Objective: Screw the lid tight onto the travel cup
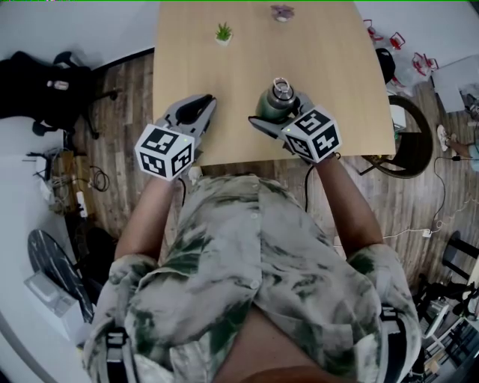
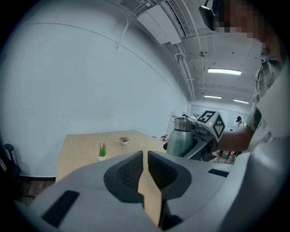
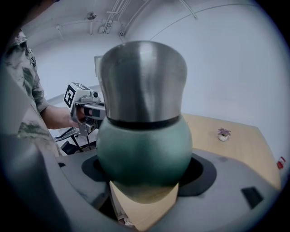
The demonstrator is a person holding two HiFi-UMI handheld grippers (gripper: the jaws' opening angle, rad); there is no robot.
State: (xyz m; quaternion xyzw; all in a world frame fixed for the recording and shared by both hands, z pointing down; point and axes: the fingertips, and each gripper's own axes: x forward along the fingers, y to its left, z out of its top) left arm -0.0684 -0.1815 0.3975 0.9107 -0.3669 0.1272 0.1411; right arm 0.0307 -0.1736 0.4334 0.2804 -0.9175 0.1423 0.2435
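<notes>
The travel cup (image 1: pixel 275 105) has a dark green body (image 3: pixel 144 149) and a steel lid (image 3: pixel 141 79) sitting on top. It stands upright near the front edge of the wooden table (image 1: pixel 337 75). My right gripper (image 1: pixel 283 114) is shut on the green body, one jaw on each side (image 3: pixel 145 174). My left gripper (image 1: pixel 206 102) sits on the table to the left of the cup, apart from it. Its jaws are together with nothing between them (image 2: pixel 146 155). From the left gripper view the cup (image 2: pixel 180 138) stands off to the right in the other gripper.
A small potted plant (image 1: pixel 223 33) and a small purple ornament (image 1: pixel 282 12) stand at the table's far side. A black office chair (image 1: pixel 45 82) is on the floor to the left, and another chair (image 1: pixel 412 146) at the right edge.
</notes>
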